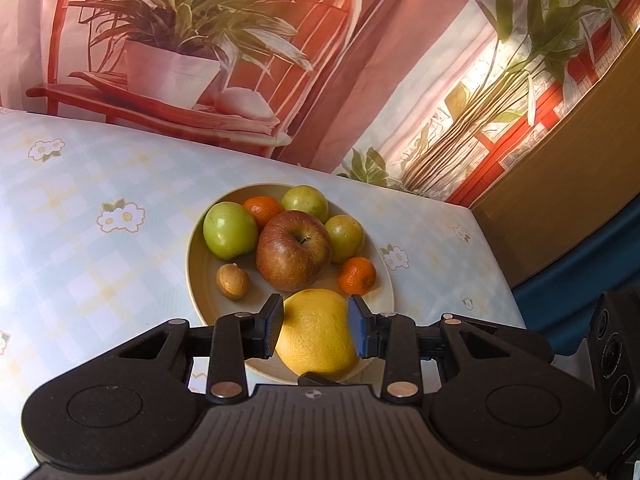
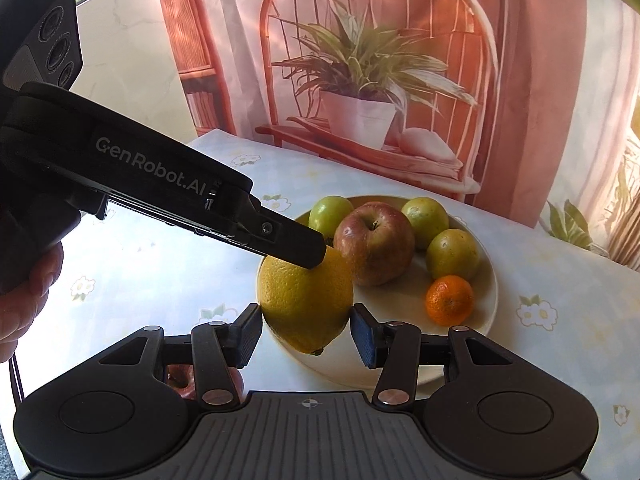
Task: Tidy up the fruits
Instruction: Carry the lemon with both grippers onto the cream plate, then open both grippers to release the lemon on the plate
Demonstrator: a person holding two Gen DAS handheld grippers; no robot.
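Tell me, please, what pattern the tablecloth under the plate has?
The tablecloth is pale blue-and-white checked with small white flowers, clearest in the left wrist view.

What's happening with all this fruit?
A person is sorting fruit with hand-held tongs. The left tongs and the right tongs both close around one large yellow citrus fruit from different sides, at the near edge of a plate. On the plate lie a red apple, three green apples, two mandarins and a walnut.
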